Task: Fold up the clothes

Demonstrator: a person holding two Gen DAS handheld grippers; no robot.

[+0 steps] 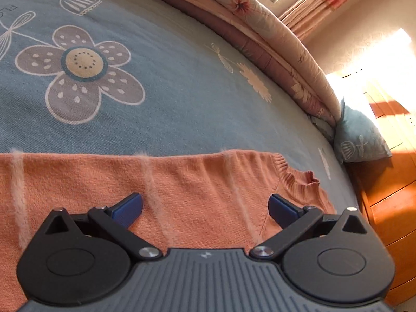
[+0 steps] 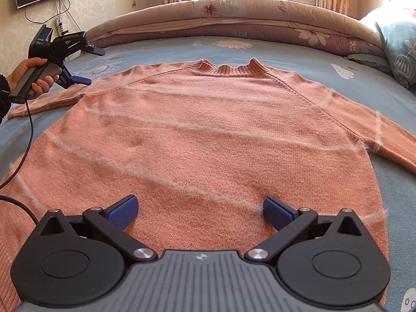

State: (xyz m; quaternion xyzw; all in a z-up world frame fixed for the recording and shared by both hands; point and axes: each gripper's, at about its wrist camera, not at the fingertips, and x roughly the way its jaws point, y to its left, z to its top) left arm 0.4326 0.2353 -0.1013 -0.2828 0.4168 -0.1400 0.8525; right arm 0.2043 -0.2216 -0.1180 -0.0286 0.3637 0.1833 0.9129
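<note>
Sweater lies flat, face up, on the bed, sleeves spread, nothing folded yet. My left gripper hangs over the left sleeve, right gripper above the hem, both with jaws apart and empty. I'd say next I pinch that sleeve and carry it across the body.

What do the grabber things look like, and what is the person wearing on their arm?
Each gripper has a ribbed grey body, two round black discs, black link arms with silver pins, and blue textured pads. The right gripper matches the left gripper. In the right wrist view, the left one has a grey handle, a black top with white lettering, and a black cable. The sleeve is dark and fuzzy.
</note>
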